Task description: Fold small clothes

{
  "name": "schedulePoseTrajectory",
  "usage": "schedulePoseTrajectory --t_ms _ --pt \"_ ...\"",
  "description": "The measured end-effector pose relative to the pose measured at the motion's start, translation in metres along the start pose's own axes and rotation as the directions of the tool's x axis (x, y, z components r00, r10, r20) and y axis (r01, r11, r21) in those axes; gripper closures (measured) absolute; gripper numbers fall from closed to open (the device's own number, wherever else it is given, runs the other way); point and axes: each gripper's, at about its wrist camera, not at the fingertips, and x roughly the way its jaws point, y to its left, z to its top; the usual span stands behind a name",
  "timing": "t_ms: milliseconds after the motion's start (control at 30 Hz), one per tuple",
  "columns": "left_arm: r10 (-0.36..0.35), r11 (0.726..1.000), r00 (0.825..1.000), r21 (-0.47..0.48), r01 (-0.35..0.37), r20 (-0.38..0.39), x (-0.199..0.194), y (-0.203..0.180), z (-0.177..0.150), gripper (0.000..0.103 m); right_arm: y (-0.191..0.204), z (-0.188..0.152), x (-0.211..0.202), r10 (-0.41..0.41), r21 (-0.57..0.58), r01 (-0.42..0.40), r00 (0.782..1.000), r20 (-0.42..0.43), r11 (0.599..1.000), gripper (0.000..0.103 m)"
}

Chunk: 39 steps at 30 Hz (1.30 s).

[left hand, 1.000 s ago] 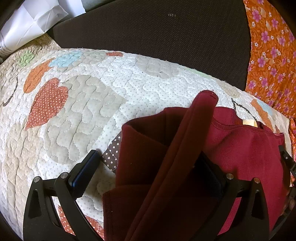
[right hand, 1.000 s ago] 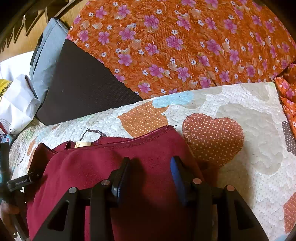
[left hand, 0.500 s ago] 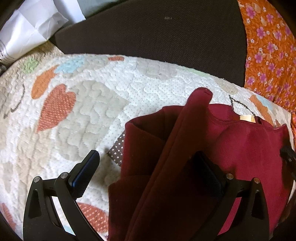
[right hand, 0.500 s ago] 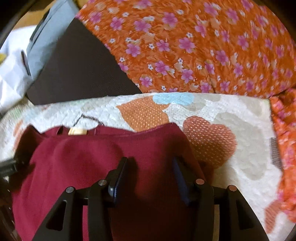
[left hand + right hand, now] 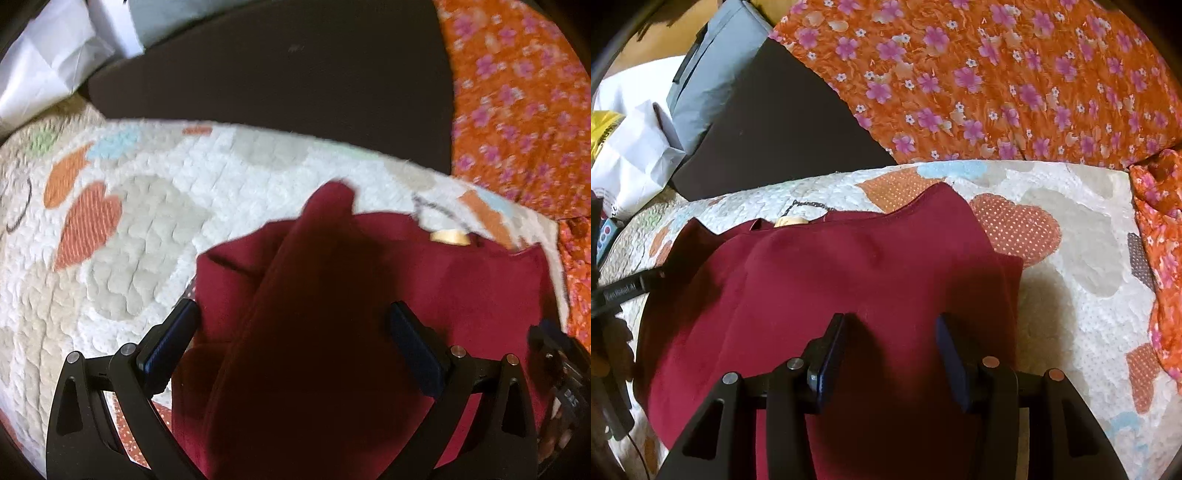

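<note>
1. Two handheld grippers hung over one dark red garment [image 5: 849, 280] that lay on a quilted cover [image 5: 1082, 295] patched with orange dotted hearts.
2. The left gripper [image 5: 295, 332] had its jaws spread wide. A thick fold of the red cloth rose between its fingers [image 5: 173, 332] and ran forward to a rounded tip, yet neither pad could be seen pressing on it, so the grip read as released.
3. That view was blurred, and whether the fold brushed the inner faces of the pads could not be told.
4. The right gripper [image 5: 890, 350] stood above the near part of the garment with its jaws opening. Smooth red fabric lay between and under the fingers [image 5: 831, 350], apart from the pads, which cast shadows on it.
5. A pale label [image 5: 790, 220] showed at the garment's far edge, next to a dark stitched line on the quilt.
6. The far right corner of the garment reached onto an orange heart patch [image 5: 1023, 229].
7. Behind the quilt lay a dark brown cushion [image 5: 775, 125] and an orange cloth with pink flowers [image 5: 979, 81].
8. Crumpled white paper [image 5: 635, 158] and a grey-blue pillow [image 5: 716, 74] sat at the far left.
9. In the right wrist view, part of the left gripper's body appeared at the left edge, just beside the garment.
</note>
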Motion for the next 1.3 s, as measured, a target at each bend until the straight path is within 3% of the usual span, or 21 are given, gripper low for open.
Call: schedulePoseTrajectory --t_ms 133,267,500,733,933,1100,1300 --pt "-0.062 0.995 0.995 -0.084 0.055 -0.077 0.016 0.017 0.0 0.001 0.011 0.0 0.004 -0.044 -0.057 0.043 0.999 -0.012 0.997 0.047" --pt "-0.045 0.996 0.997 -0.077 0.04 -0.066 0.008 0.018 0.002 0.001 0.012 0.004 -0.004 -0.047 -0.042 0.045 0.998 -0.047 0.998 0.047" --pt "-0.027 0.996 0.998 -0.091 0.022 -0.062 0.003 0.022 0.003 0.001 0.003 0.003 -0.03 -0.025 0.017 0.026 1.0 -0.013 1.0 0.047" --pt "-0.019 0.994 0.995 -0.11 0.008 -0.1 0.012 0.032 0.001 0.001 -0.006 -0.006 -0.01 -0.031 0.032 0.033 0.998 -0.057 0.999 0.047" --pt "-0.013 0.994 0.996 -0.108 0.003 -0.094 0.006 0.037 0.001 0.001 -0.009 -0.005 -0.016 -0.003 0.051 0.005 0.999 -0.047 0.999 0.047" --pt "0.008 0.996 0.998 -0.084 -0.013 -0.057 -0.005 0.035 0.001 0.001 -0.002 -0.003 -0.02 -0.025 0.037 0.027 0.999 -0.04 0.999 0.047" --pt "0.019 0.998 1.0 -0.061 -0.02 -0.024 -0.01 0.029 0.006 0.001 0.01 0.003 -0.033 0.02 0.029 -0.02 1.0 0.004 0.999 0.047"
